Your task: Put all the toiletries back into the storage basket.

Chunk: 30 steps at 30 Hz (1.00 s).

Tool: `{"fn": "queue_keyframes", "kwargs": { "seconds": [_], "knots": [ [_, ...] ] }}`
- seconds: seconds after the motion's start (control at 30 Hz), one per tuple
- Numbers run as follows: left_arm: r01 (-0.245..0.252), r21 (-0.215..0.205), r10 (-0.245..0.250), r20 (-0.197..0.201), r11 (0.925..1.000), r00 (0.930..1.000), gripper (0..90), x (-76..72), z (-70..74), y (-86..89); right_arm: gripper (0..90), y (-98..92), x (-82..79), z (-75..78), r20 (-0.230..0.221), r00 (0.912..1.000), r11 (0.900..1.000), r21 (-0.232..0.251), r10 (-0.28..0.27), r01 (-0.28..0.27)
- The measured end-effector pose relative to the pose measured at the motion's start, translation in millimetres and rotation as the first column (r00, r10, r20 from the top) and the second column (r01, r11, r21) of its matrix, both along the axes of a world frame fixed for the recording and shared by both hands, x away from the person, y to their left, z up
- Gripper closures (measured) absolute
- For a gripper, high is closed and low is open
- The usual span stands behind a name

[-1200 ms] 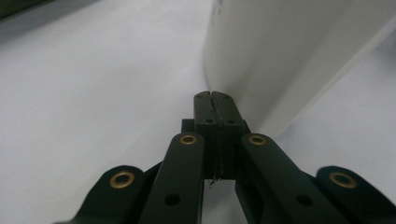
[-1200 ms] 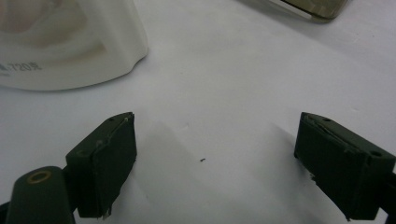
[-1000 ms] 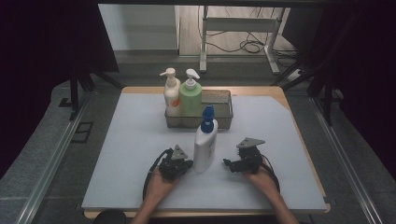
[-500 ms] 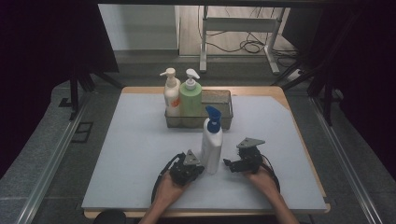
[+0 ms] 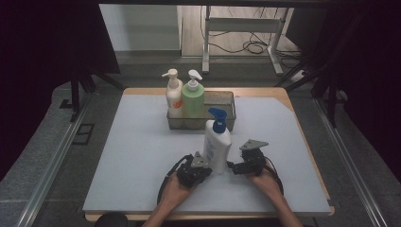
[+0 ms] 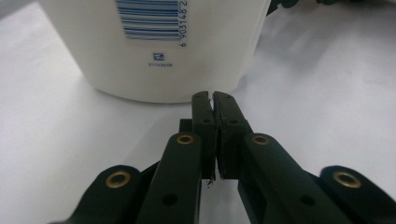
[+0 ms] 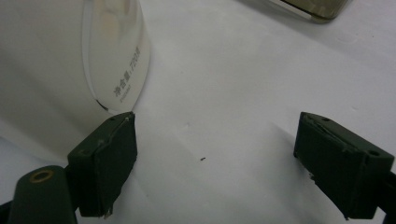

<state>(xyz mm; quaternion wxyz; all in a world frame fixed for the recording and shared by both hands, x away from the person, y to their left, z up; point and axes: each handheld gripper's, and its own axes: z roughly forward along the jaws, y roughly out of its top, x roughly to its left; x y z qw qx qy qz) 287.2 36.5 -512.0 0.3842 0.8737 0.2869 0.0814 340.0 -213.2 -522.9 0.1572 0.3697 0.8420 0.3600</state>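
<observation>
A white pump bottle [image 5: 217,145] with a blue head stands upright on the pale mat, between my two grippers. In the left gripper view its barcoded base [image 6: 163,51] is just beyond my left gripper [image 6: 213,96]. That gripper is shut, with nothing between its fingers. In the high view the left gripper [image 5: 207,167] sits at the bottle's left side. My right gripper [image 5: 232,166] stands at the bottle's right, open wide. In the right gripper view, the right gripper [image 7: 215,128] has the bottle [image 7: 65,70] just outside its left finger [image 7: 109,154], and bare mat lies between the pads.
A mesh basket [image 5: 226,101] sits at the back middle of the mat [image 5: 137,151]. It holds a cream bottle with an orange label [image 5: 173,96] and a green pump bottle [image 5: 193,98]. Dark floor and rails border the table on both sides.
My left gripper slid to the right up against the white bottle, and the bottle shifted a little right toward the right gripper. The right gripper stayed put.
</observation>
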Motion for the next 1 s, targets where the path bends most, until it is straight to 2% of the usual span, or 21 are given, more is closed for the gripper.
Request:
{"fn": "queue_keyframes", "kwargs": {
  "seconds": [0.07,0.2,0.27,0.53,0.73,0.87,1.0],
  "knots": [
    [-0.003,-0.018,0.003,-0.001,0.9998,1.0000,84.9,-2.1,2.0,5.5,13.4,-1.0,0.0,0.4,-0.005,1.0000,1.000,0.009,0.004,-0.004],
    [-0.014,-0.018,0.014,0.000,0.9997,0.9999,80.9,-5.3,3.3,13.6,13.4,-4.3,-1.2,1.2,-0.022,0.9997,0.999,0.037,0.011,-0.010],
    [-0.025,-0.002,0.025,0.009,0.9997,0.9997,73.5,-7.7,2.9,19.0,13.4,-6.2,-3.0,4.8,-0.034,0.9993,0.999,0.051,0.015,-0.014],
    [-0.076,0.062,0.074,0.025,0.9952,0.9969,53.8,-16.9,-3.4,36.0,13.4,-6.1,-21.0,21.1,0.007,0.9988,0.998,0.048,0.049,-0.049],
    [-0.123,0.011,0.123,0.005,0.9924,0.9924,40.8,-21.4,-8.1,45.2,13.4,-7.3,-37.7,35.7,0.017,0.9969,0.995,0.066,0.076,-0.077],
    [-0.135,0.052,0.133,0.036,0.9895,0.9905,32.2,-24.4,-8.7,41.5,13.4,-2.1,-45.4,47.4,0.028,0.9945,0.992,0.076,0.101,-0.103],
    [-0.137,0.046,0.136,0.025,0.9895,0.9904,26.9,-23.0,-9.4,41.8,13.4,5.7,-49.1,57.5,0.046,0.9916,0.989,0.074,0.121,-0.124]
  ]
}}
